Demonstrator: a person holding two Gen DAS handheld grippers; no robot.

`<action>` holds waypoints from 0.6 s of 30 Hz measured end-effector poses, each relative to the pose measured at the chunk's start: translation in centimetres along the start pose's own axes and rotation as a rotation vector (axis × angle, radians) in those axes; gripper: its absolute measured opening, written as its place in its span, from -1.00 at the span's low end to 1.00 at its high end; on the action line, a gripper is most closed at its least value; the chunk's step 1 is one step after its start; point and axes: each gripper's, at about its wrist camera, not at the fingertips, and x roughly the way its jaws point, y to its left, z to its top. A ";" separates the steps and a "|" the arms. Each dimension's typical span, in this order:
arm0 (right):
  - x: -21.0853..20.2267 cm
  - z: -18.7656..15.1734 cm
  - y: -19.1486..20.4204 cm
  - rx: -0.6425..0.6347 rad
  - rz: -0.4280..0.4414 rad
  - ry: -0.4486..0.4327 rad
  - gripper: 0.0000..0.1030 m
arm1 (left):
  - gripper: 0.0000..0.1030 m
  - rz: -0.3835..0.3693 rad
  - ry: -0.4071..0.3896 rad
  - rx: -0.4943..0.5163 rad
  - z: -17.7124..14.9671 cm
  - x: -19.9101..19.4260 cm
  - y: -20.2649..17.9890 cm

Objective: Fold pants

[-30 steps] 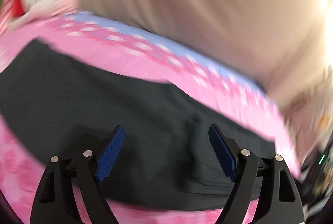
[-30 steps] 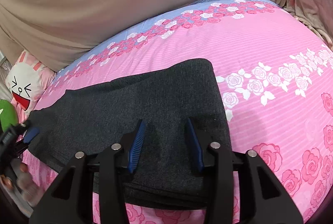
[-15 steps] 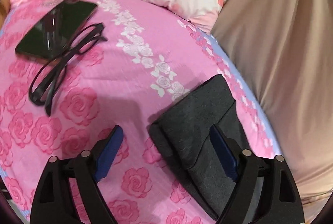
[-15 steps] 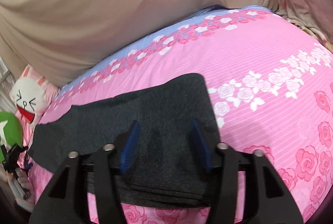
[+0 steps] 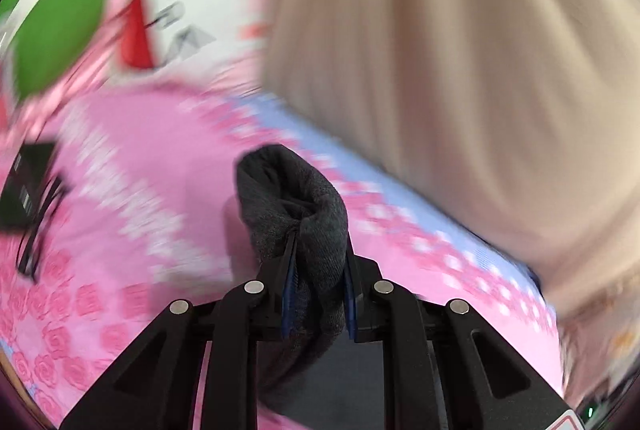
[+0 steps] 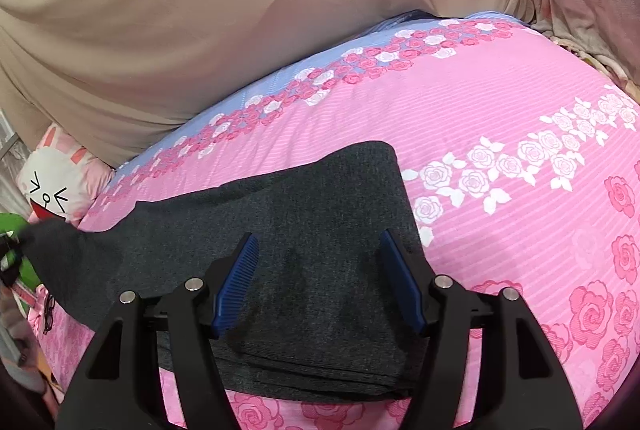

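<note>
Left gripper (image 5: 318, 270) closing on pants (image 5: 296, 198).

**Blur, edges and cover**

The left wrist view is smeared by motion: the pillow (image 5: 188, 10), the green thing (image 5: 52, 30) beside it and the bed (image 5: 160, 166) pattern are streaks. A dark flat object (image 5: 24, 186) at the far left is cut by the edge and too blurred to name. The pants (image 5: 296, 198) bunch over the left gripper (image 5: 318, 294), whose jaws are closing on the cloth, hiding most of both pads.

In the right wrist view the pants' near edge runs behind the right gripper (image 6: 318, 278). Their left end (image 6: 44, 242) meets the edge, where the left gripper shows only in bits.
</note>
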 end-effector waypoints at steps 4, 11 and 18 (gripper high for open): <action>-0.3 -0.1 -0.1 0.002 0.030 -0.014 0.19 | -0.70 -0.115 -0.002 0.190 -2.0 -0.7 -10.6; -0.7 -0.1 -0.1 0.006 0.069 -0.029 0.25 | -0.61 -0.246 0.244 0.404 -12.2 3.6 -23.0; -0.9 -0.1 -0.3 0.014 0.110 -0.026 0.30 | 0.29 -0.327 0.405 0.482 -20.3 5.5 -24.6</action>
